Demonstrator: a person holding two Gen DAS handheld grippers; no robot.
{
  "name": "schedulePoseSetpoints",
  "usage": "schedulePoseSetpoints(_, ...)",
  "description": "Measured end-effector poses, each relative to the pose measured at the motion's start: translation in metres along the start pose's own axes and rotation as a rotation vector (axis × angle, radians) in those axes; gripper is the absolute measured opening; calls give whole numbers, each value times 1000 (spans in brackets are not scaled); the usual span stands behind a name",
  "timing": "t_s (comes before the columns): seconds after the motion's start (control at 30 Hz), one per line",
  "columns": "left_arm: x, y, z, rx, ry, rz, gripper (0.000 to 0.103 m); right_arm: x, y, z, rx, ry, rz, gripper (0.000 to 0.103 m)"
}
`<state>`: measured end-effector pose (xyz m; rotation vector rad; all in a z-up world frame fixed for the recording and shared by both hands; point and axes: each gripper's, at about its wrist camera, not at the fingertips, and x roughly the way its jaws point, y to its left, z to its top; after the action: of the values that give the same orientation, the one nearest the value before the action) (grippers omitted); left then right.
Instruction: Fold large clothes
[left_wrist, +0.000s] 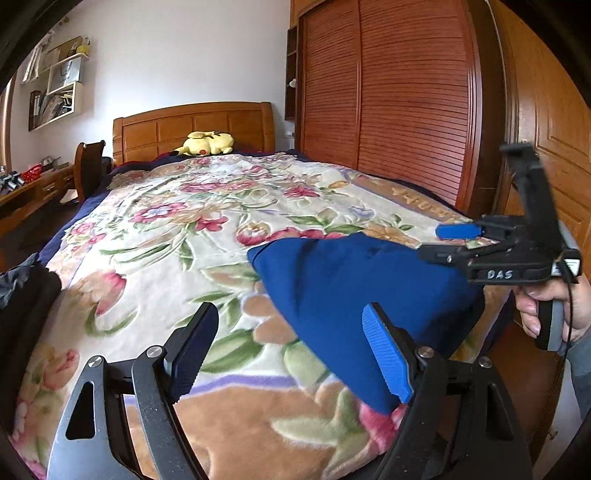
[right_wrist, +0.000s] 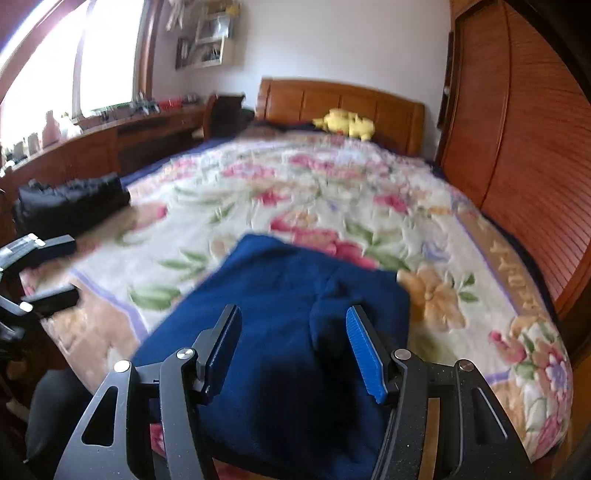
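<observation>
Wood-panelled wardrobe doors (left_wrist: 388, 92) and a carved headboard (left_wrist: 195, 127) frame the bed, spread with a floral blanket (left_wrist: 166, 229). From the left wrist camera, the folded blue garment (left_wrist: 351, 288) lies near the bed's foot on the wardrobe side, its long axis slanting from the near edge toward the wardrobe and its rounded narrow end facing the headboard. The left claw (left_wrist: 291, 350) hangs open above the blanket, nothing between its fingers, its blue pad over the garment's near corner. The right claw (left_wrist: 448, 240), held by a hand (left_wrist: 554, 306), hovers over the garment's far side. A yellow plush toy (left_wrist: 207, 143) rests by the headboard.

From the right wrist camera, the garment (right_wrist: 280, 295) runs lengthwise away from the lens toward the headboard. The right claw (right_wrist: 293, 354) stands open above it, gripping nothing. A black bundle (right_wrist: 70, 203) sits at the bed's window-side edge.
</observation>
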<state>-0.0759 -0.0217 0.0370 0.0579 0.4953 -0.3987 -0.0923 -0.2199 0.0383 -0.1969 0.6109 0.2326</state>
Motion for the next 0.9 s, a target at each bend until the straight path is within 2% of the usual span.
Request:
schedulePoseSetpoints(0.07,0,4,-5,-7,5,0,81,11,-3,-1,9,58,-22,61)
schedulePoseSetpoints(0.17,2,8,-12,-15,19,3,81,28,-11,1,33,133,-5,61)
schedulePoseSetpoints(0.33,3,9,-18,-10,16,38,81,36,-26,6,75,153,38,61)
schedulePoseSetpoints(0.47,2,11,-19,-21,9,39,81,38,-25,0,89,151,61,59)
schedulePoseSetpoints(0.5,2,12,-19,-22,9,38,81,40,-27,-2,90,149,74,56)
schedulePoseSetpoints(0.57,3,12,-20,-21,13,39,81,37,-26,-10,84,140,103,42)
schedulePoseSetpoints(0.73,6,9,-22,-14,25,41,81,28,-19,-15,17,89,99,21)
schedulePoseSetpoints(0.9,10,8,-24,-14,36,41,81,10,-15,-14,-44,17,64,14)
